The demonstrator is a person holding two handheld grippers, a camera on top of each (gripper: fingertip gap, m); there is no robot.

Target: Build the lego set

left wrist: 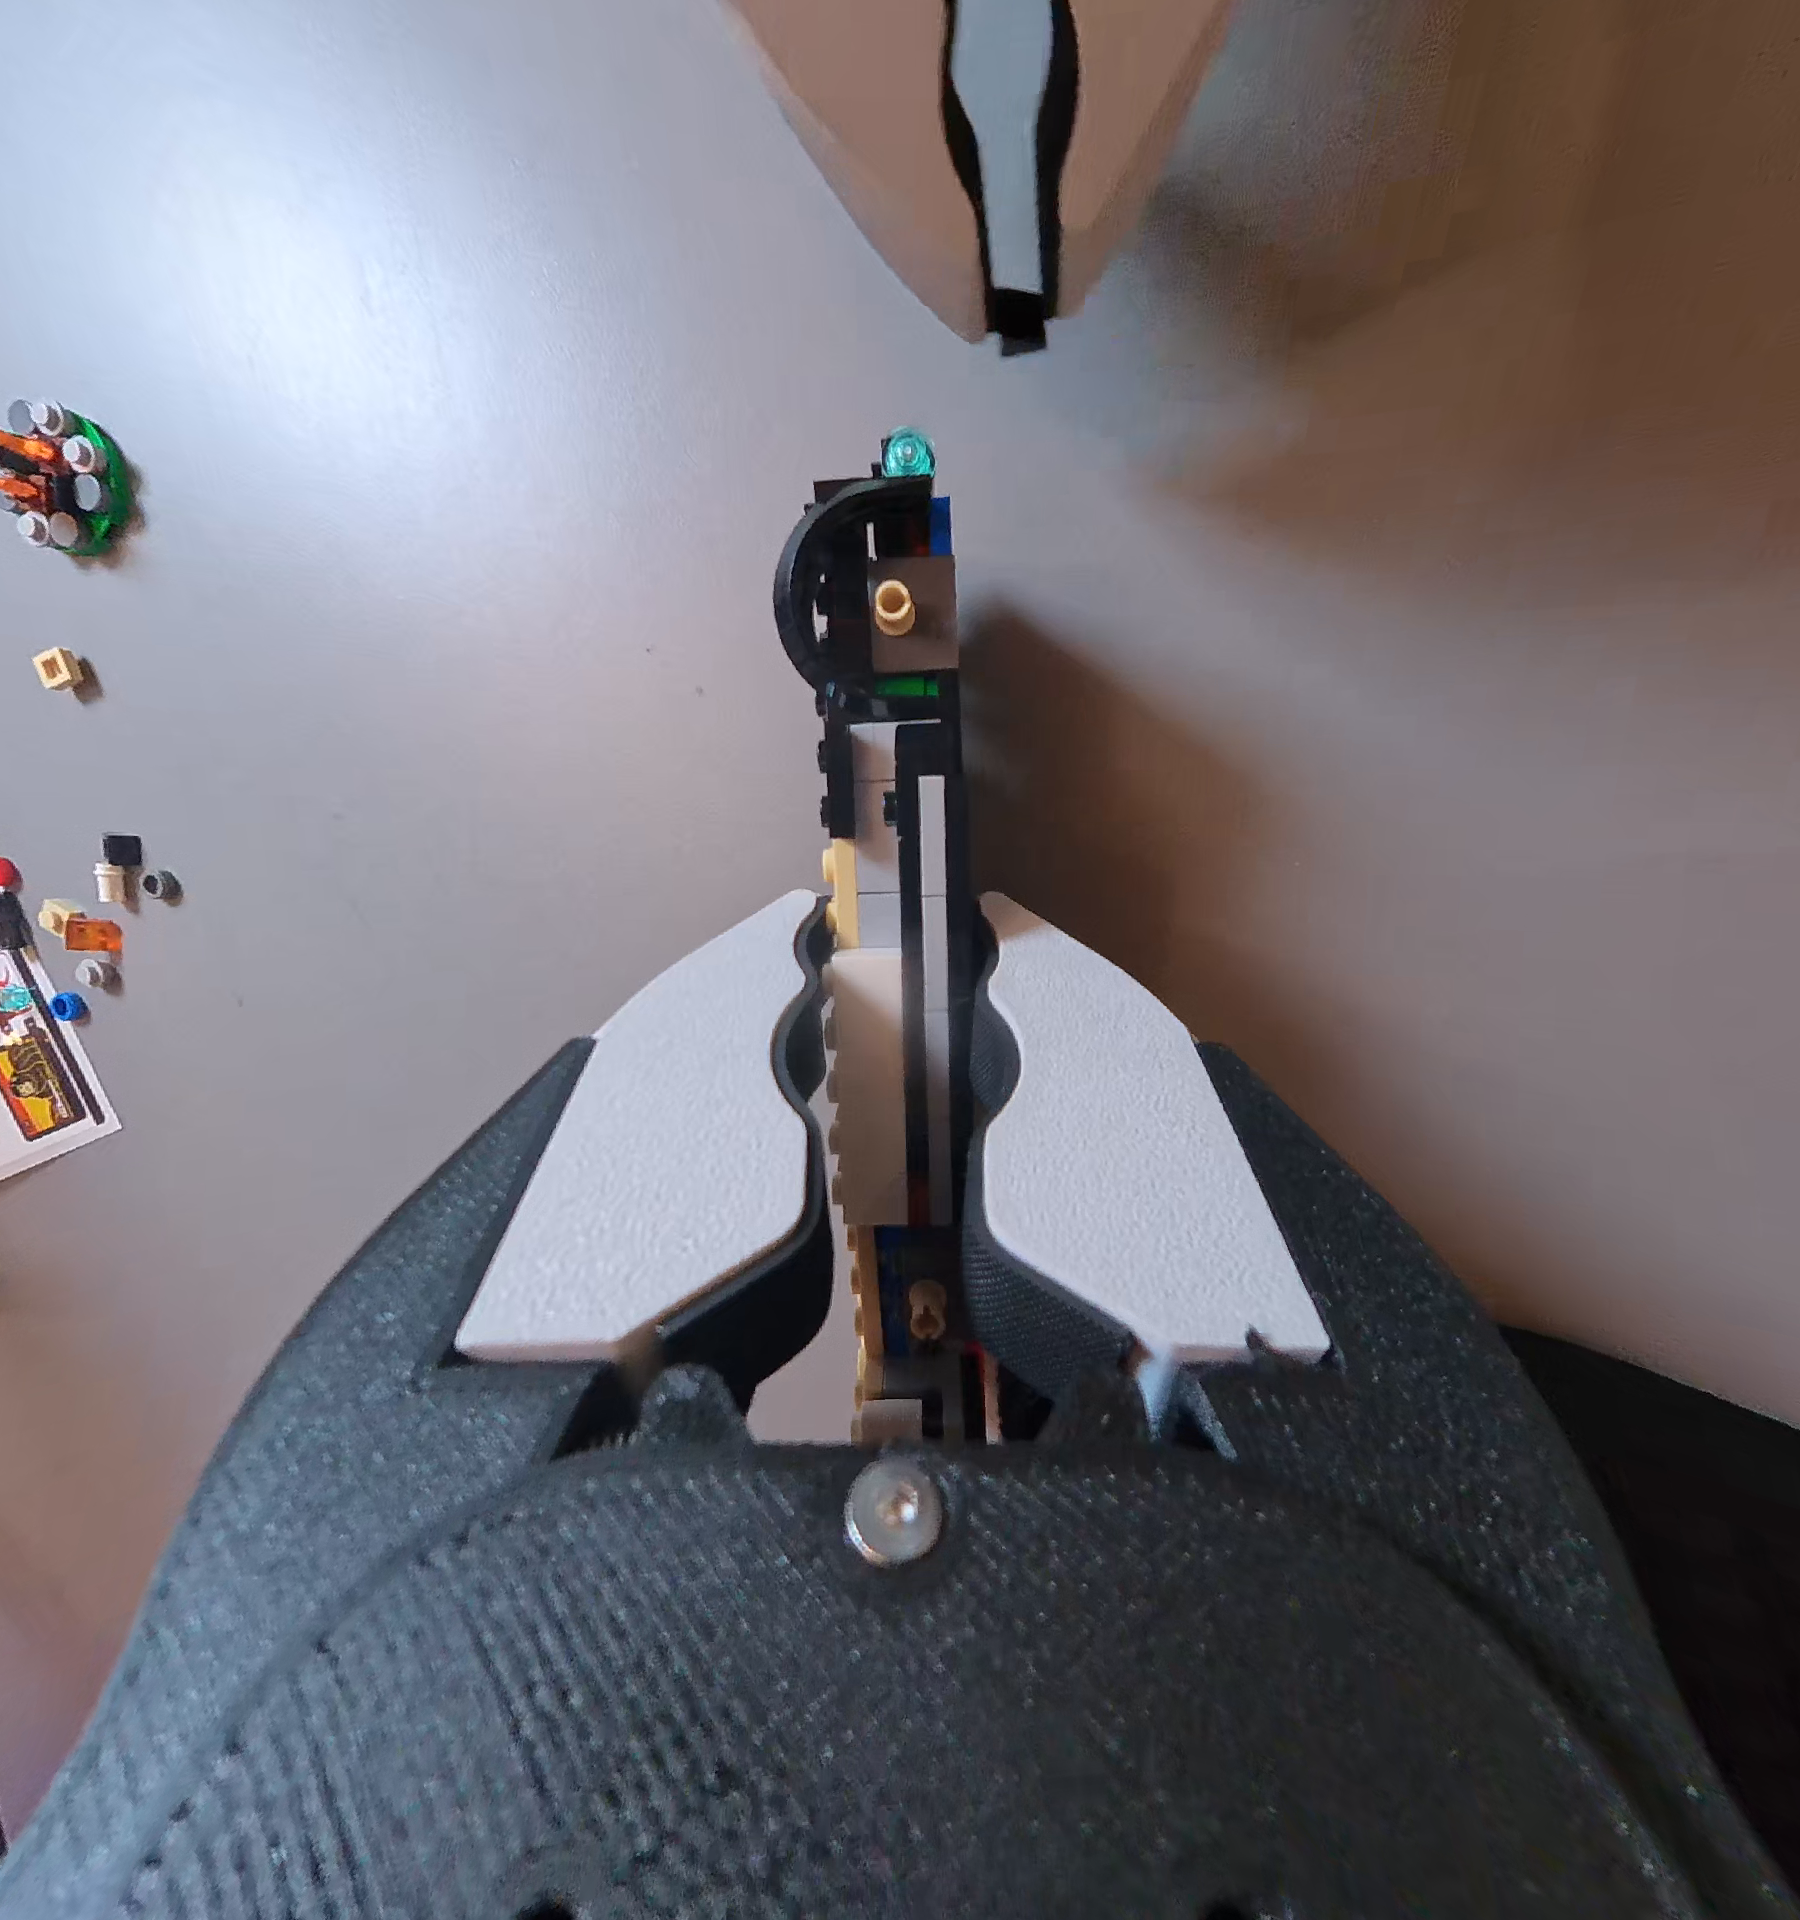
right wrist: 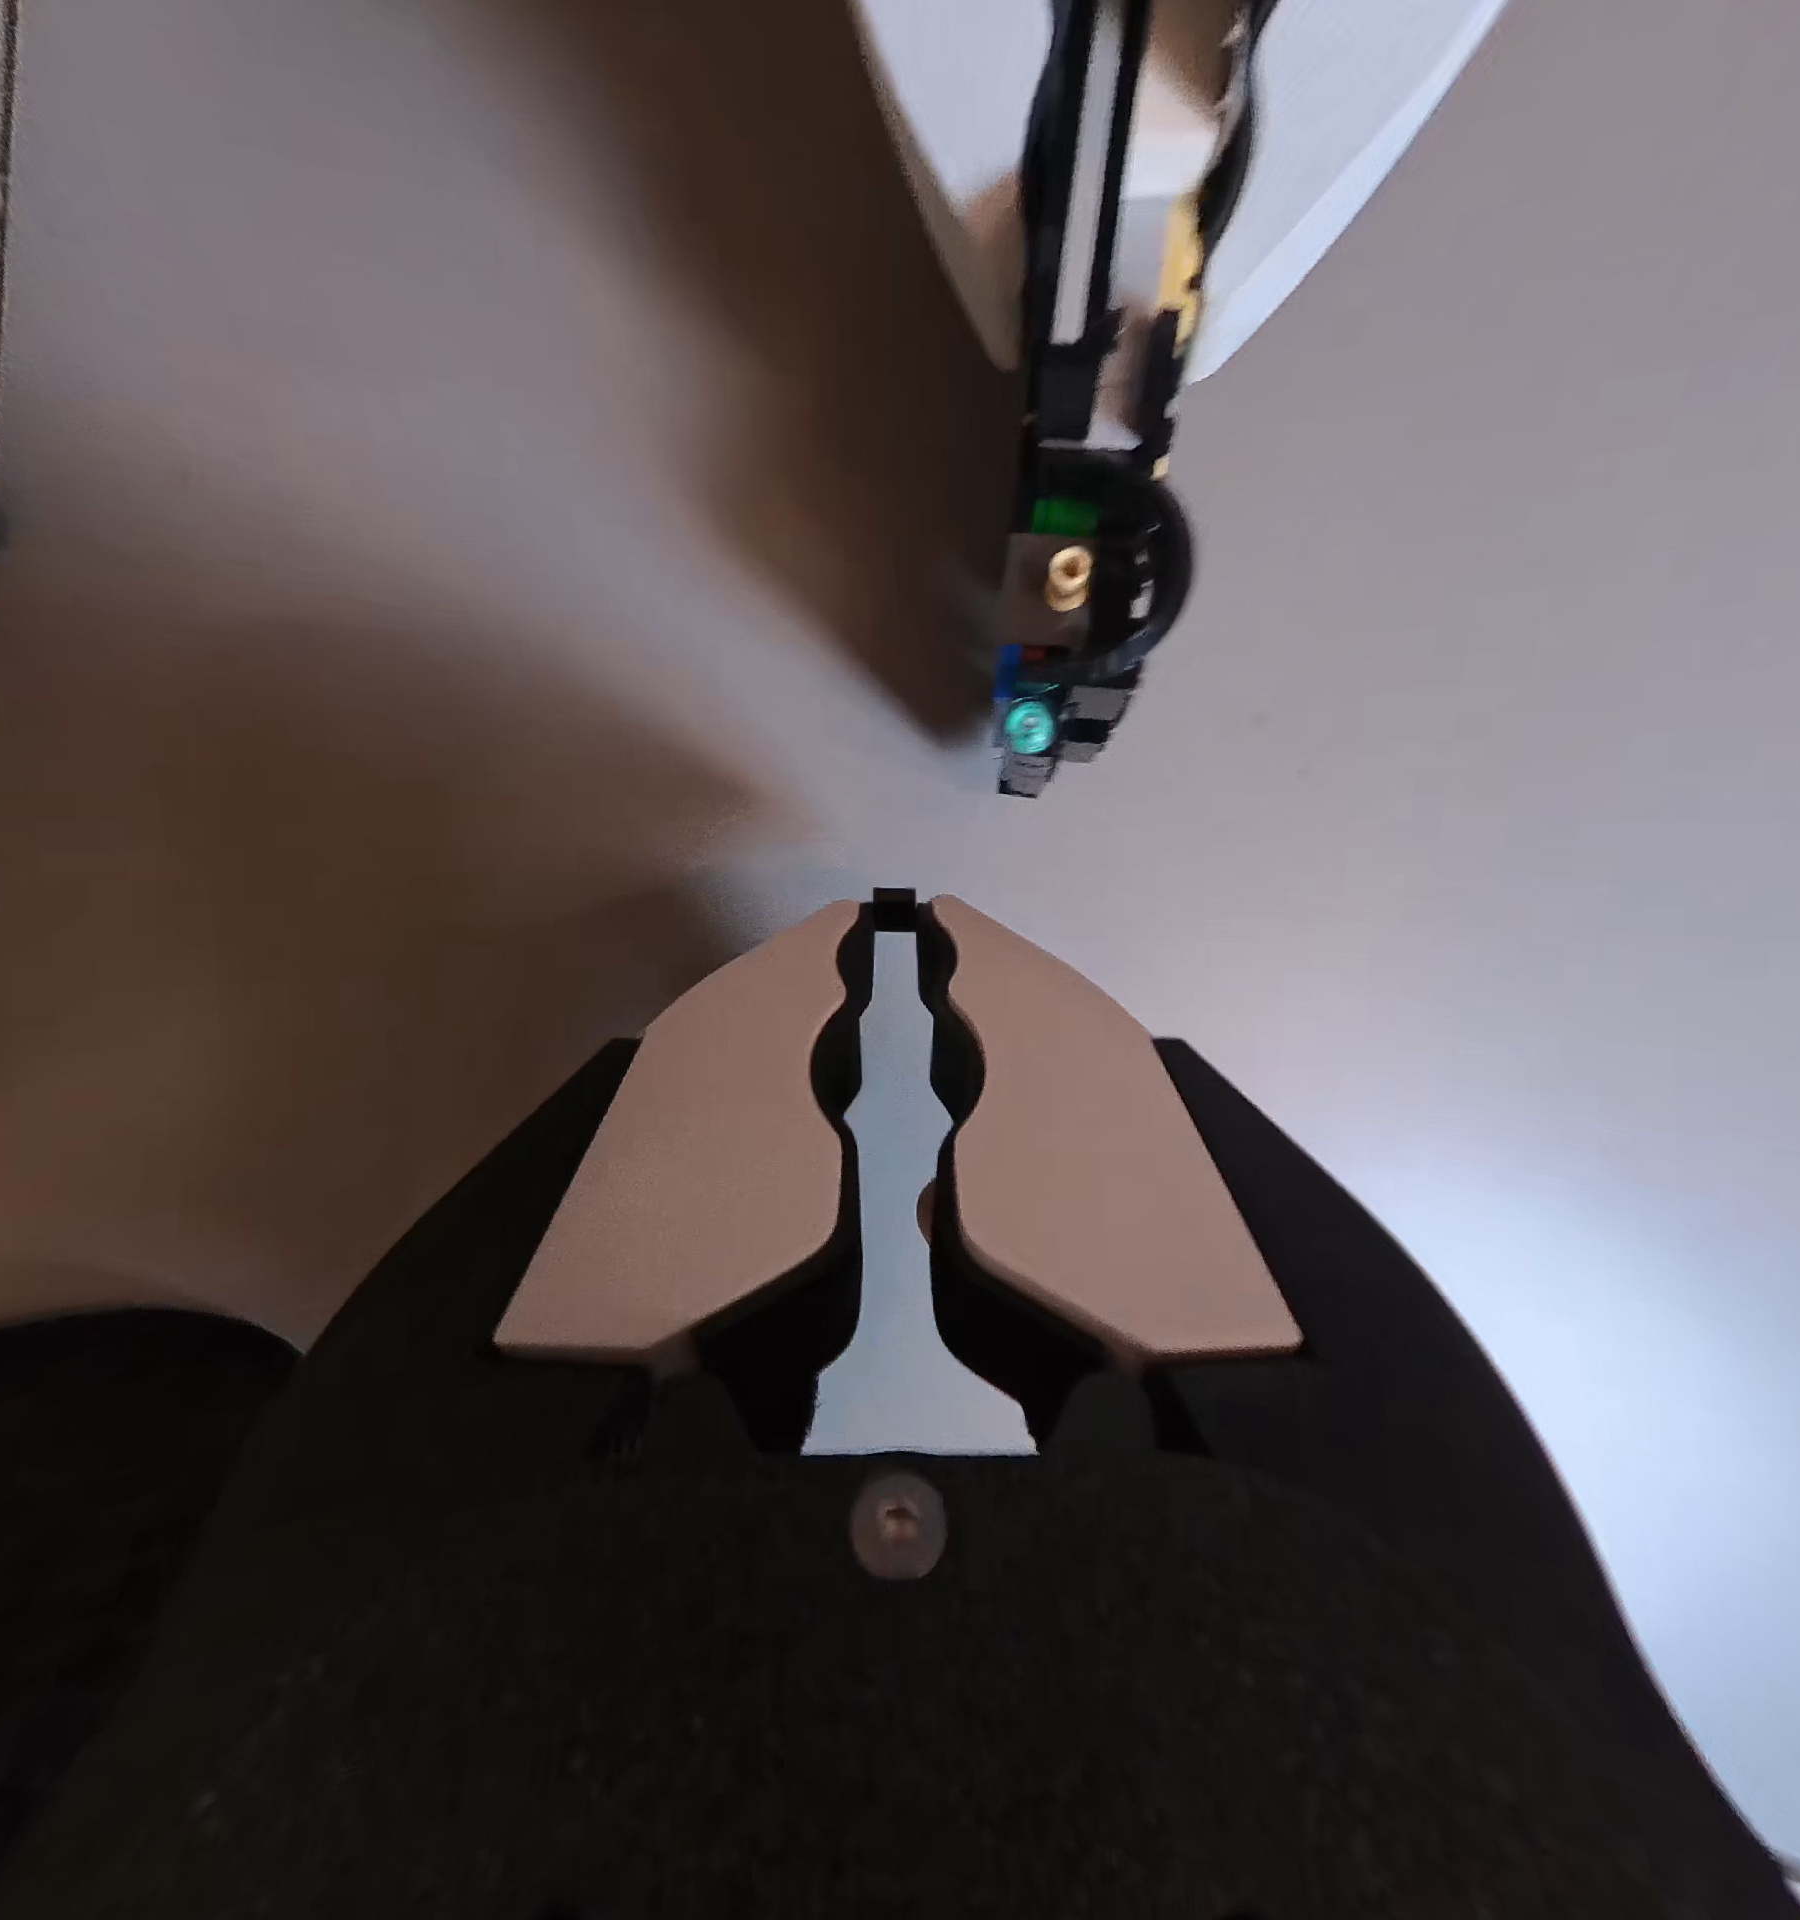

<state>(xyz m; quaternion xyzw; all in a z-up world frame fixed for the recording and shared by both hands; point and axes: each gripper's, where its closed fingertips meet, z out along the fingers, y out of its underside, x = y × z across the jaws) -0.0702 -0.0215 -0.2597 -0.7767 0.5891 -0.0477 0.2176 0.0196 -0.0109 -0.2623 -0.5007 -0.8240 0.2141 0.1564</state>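
The left gripper (left wrist: 901,925) was clamped on a long brick model (left wrist: 891,831) jutting past its fingertips. Opposite, the right gripper (right wrist: 896,914) pinched a small black piece (right wrist: 894,908) at its fingertips.

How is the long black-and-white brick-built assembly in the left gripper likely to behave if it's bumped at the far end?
The long black-and-white brick-built assembly is probably rigid but fragile: it is many small snapped-together pieces. It sticks far out past the left gripper, clamped near one end, so a bump at the tip would likely lever it or pop parts off. The round translucent teal stud at its tip looks likeliest to detach.
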